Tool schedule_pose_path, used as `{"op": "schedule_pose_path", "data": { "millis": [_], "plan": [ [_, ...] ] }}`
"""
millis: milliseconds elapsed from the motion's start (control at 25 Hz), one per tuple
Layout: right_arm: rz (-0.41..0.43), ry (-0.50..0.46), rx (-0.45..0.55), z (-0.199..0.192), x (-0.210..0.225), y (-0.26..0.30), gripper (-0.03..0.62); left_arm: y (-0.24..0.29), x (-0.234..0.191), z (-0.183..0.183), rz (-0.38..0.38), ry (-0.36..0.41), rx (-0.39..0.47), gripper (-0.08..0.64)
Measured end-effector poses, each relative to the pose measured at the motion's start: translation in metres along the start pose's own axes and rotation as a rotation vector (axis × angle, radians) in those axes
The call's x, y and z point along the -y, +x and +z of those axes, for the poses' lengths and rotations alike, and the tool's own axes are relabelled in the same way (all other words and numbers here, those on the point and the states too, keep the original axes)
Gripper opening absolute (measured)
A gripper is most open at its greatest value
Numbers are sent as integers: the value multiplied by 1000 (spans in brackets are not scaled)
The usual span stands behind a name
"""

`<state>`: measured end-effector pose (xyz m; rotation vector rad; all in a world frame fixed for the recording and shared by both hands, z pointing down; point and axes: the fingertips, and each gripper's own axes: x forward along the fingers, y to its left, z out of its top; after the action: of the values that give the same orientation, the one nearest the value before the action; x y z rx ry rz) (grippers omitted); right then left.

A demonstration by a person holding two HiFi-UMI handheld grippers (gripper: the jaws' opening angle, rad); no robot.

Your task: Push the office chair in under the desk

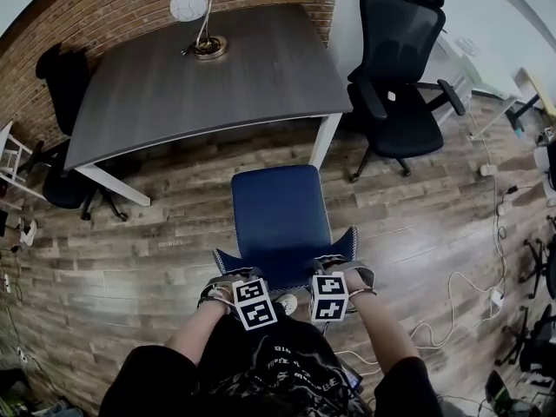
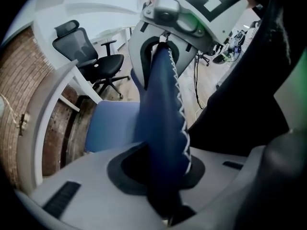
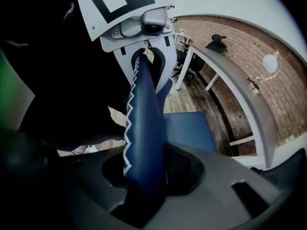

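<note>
One blue office chair (image 1: 280,215) sits in the middle of the floor, seat toward the desk (image 1: 217,76), backrest (image 1: 287,259) toward me. It is not under the desk yet: the seat's front edge stops just short of the desk's near edge.

Key relation: the backrest's top edge runs left-right across the head view, and the desk lies straight beyond it, away from me. So I read the push as square to that edge, forward. The chair looks a little skewed, its right corner further ahead than its left.

Left gripper (image 1: 228,283) is clenched on the left part of that top edge and right gripper (image 1: 340,272) on the right part, both pointing steeply down. The right one sits a touch nearer the desk.

The chair lines up with the desk's right half. The seat's right side is close to in line with the white desk leg (image 1: 321,142). My guess is that's the snag risk, so I'd bias left.

Head view gives me the gap, the leg and the line-up, but not the grip itself. The gripper views do: in each, the blue edge with white zigzag stitching fills the space between the jaws, with the other gripper further along it. The right gripper view also shows the lamp (image 3: 269,63) on the desk against the brick wall.

Further out, a black chair (image 1: 400,68) stands right of the desk, well apart from my path.
</note>
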<state>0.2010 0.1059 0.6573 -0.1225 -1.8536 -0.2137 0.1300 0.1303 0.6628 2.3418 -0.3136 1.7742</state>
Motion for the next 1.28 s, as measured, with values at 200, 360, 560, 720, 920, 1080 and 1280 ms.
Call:
{"op": "schedule_pose_path", "data": {
  "millis": [200,360,560,720,920,1080,1280],
  "plan": [
    [11,15,-6,0,6,1,109,1,-7,0,-8,-9,-7,83],
    [12,24,-14,-1,10,3,109,3,-11,1,-6,-29,5,83],
    [-5,34,-14,3,30,1,109,-2,-25,-1,-35,-28,-12,86],
    [-6,38,-16,3,41,-1,109,-4,-35,1,-33,-31,-8,84],
    [9,44,-28,2,50,2,109,-1,-45,1,-27,-29,-14,84],
    [10,57,-31,7,64,4,107,-4,-60,-2,-33,-24,-11,84],
    [14,76,-42,6,79,7,107,-3,-74,-1,-28,-16,-14,84]
  ]
}}
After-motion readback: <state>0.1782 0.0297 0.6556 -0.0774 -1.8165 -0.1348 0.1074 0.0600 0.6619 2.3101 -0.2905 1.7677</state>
